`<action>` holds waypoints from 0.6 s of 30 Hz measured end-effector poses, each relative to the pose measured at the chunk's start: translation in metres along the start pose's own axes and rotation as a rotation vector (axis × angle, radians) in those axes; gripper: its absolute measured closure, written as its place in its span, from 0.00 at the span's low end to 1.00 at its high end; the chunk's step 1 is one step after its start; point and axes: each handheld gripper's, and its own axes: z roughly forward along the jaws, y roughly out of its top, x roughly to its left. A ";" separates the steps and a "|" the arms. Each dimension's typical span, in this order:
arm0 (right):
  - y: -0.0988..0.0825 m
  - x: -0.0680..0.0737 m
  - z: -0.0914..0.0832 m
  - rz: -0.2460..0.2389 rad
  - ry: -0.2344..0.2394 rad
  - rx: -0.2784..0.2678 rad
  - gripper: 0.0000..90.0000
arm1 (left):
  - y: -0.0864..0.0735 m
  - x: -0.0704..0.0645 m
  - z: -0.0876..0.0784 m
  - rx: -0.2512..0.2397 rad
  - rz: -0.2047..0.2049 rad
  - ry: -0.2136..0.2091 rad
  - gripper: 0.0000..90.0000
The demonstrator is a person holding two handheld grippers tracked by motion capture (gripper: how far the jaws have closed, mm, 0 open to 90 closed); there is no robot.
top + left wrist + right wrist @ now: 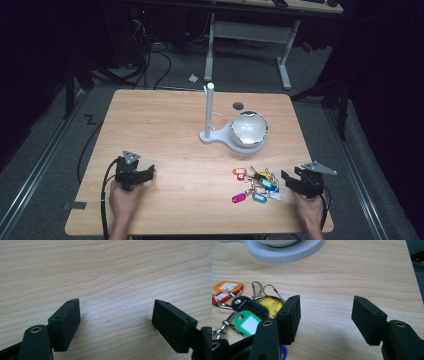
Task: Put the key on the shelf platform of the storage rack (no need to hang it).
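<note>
Both claws, left claw [148, 171] and right claw [288, 177], rest spread and empty on the counter [165, 120]. Nothing looks started: key tags [256, 184] lie heaped beside the right one (bowl [248, 129] and stand [209, 112] beyond).

A loose pile of key tags [255, 185] in orange, red, black, yellow, green, blue and magenta, joined by metal rings and clips, is seen flat on the table toward 4 o'clock, near the white stand [227, 131].
</note>
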 end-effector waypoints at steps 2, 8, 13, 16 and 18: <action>0.001 0.003 -0.002 -0.009 0.004 -0.009 0.45 | 0.000 0.000 0.000 0.000 0.000 0.000 0.26; 0.004 0.012 -0.007 -0.032 0.025 -0.029 0.46 | 0.000 0.000 0.000 0.000 0.000 0.000 0.26; 0.004 0.021 -0.011 -0.050 0.048 -0.031 0.47 | 0.000 0.000 0.000 -0.001 0.000 0.000 0.26; 0.003 0.026 -0.013 -0.064 0.058 -0.034 0.47 | 0.000 0.000 0.000 -0.001 -0.001 0.000 0.26; 0.003 0.029 -0.013 -0.070 0.068 -0.037 0.47 | 0.000 0.000 0.000 -0.001 -0.001 0.000 0.26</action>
